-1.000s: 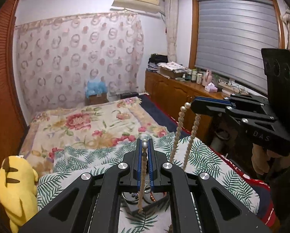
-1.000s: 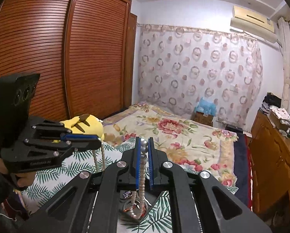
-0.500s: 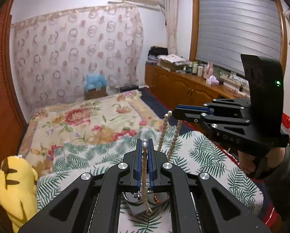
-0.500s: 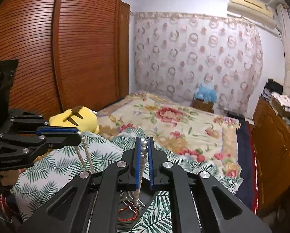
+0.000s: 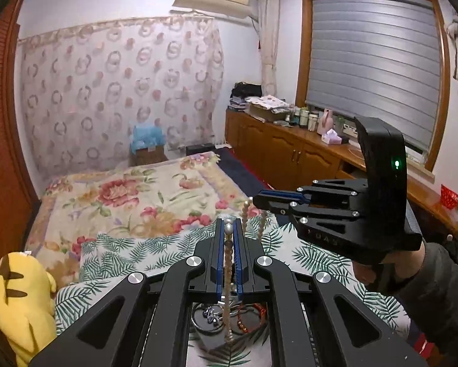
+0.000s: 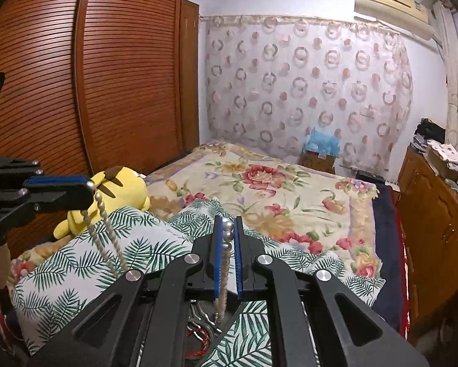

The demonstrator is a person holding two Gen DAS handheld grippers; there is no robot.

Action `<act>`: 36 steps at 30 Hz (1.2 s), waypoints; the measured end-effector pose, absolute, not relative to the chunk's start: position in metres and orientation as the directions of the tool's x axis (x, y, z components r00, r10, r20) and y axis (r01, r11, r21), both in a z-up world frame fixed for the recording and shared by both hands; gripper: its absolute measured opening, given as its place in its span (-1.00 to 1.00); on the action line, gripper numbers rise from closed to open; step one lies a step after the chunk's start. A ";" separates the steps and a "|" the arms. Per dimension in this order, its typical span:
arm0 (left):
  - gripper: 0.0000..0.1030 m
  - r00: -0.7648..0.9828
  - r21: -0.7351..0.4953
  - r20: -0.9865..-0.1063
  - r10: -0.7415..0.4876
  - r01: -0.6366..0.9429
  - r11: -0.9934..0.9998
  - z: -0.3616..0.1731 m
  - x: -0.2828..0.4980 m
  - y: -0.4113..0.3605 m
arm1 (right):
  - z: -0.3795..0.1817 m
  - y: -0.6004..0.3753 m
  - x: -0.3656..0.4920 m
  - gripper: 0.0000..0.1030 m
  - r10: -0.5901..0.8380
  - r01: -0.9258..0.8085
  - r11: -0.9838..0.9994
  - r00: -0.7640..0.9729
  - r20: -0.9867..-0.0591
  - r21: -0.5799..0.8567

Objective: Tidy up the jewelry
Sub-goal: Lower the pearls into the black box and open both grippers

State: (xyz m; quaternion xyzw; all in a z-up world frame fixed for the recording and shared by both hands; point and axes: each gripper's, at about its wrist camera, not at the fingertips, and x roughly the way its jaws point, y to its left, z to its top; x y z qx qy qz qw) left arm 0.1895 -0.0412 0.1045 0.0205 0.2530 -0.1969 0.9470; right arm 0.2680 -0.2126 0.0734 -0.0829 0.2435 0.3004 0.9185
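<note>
Left gripper (image 5: pixel 228 229): black two-finger tool with blue pads, clenched on the top of a cream pearl bead necklace (image 5: pixel 228 263); two beads stand proud of the tips.
Right gripper (image 6: pixel 228 229): same build, likewise pinching another stretch of that strand, beads showing above its tips.
Necklace: held aloft at two places, with strands hanging straight down from each tool; long axis near vertical, lower ends trailing toward the dish.
Dish below: small dark round tray (image 5: pixel 198 321) on a grey block, holding a silver ring piece (image 5: pixel 210 313) and a red cord bracelet (image 5: pixel 250 312); it sits directly under the left tool, closer to it than to the right.
Key relation: judged from both views, the tray lies straight beneath the hanging strand, so lowering both tools together should coil the beads into it.
Risk: loose strand may snag the red cord.
Bed surface: palm-leaf print cloth (image 5: pixel 137 253) under the tray, floral quilt (image 5: pixel 143 189) beyond.
Farther off: yellow plush toy (image 6: pixel 122 189) beside the wooden wardrobe (image 6: pixel 76 91).
</note>
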 end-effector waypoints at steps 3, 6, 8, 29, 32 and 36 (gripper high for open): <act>-0.90 0.788 -0.062 -0.497 -0.363 0.385 0.921 0.101 0.190 -0.041 | 0.074 -0.213 0.269 -0.84 0.510 -0.592 0.806 0.698 -0.502 -0.005; -0.90 0.772 -0.069 -0.524 -0.360 0.383 0.921 0.087 0.194 -0.040 | 0.066 -0.213 0.276 -0.84 0.505 -0.590 0.808 0.684 -0.527 0.010; -0.90 0.755 -0.082 -0.551 -0.355 0.374 0.924 0.073 0.197 -0.039 | 0.058 -0.211 0.279 -0.84 0.505 -0.592 0.806 0.670 -0.543 0.019; -0.55 0.691 -0.140 -0.638 -0.340 0.330 0.933 -0.003 0.193 -0.037 | 0.012 -0.195 0.271 -0.82 0.502 -0.606 0.795 0.621 -0.602 0.037; -0.54 0.691 -0.147 -0.639 -0.337 0.320 0.936 -0.007 0.186 -0.034 | 0.011 -0.198 0.263 -0.81 0.502 -0.603 0.796 0.621 -0.601 0.042; -0.49 0.695 -0.147 -0.639 -0.331 0.311 0.939 -0.012 0.171 -0.029 | 0.007 -0.202 0.242 -0.81 0.509 -0.604 0.795 0.617 -0.600 0.053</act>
